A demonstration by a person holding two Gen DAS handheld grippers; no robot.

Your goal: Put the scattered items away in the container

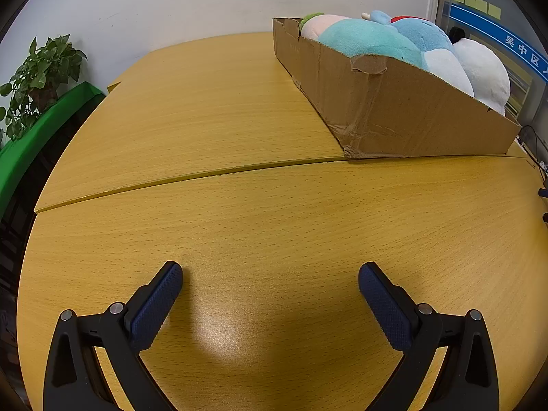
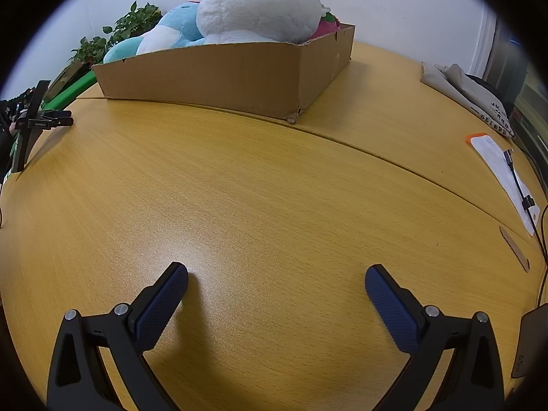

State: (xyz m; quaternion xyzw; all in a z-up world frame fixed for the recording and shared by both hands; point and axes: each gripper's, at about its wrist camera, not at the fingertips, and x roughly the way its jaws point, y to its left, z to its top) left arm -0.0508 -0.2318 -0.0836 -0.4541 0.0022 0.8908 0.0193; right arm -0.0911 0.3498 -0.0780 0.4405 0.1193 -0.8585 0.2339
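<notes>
Cardboard is showing on the far half of the table (image 1: 239, 120): the box (image 1: 394, 116) is sitting there, well apart from both grippers, and it is already piled with plush toys (image 1: 376, 39) that are bulging above its rim. The white plush (image 2: 257, 7) is sitting highest at the end nearest the right side.

The left gripper (image 1: 270, 284) is hovering low over bare wood with its jaws spread wide and nothing between them. The right gripper (image 2: 275, 286) is doing the same, jaws apart and empty.

No toy is lying loose on the table in either view, so the gathering is looking finished, or nearly so. Any next move is calling for a check of the table's edges; failing a stray toy there, both grippers are simply waiting.

The box is lying long and shallow, its long axis running from the near right back toward the wall in the left view, and across the frame in the right view. The toys are lying along that axis, heaped side by side.

At the right edge, paper (image 2: 503, 178) and a cable (image 2: 520, 188) are resting, and a plant (image 1: 37, 78) is standing off the left.
</notes>
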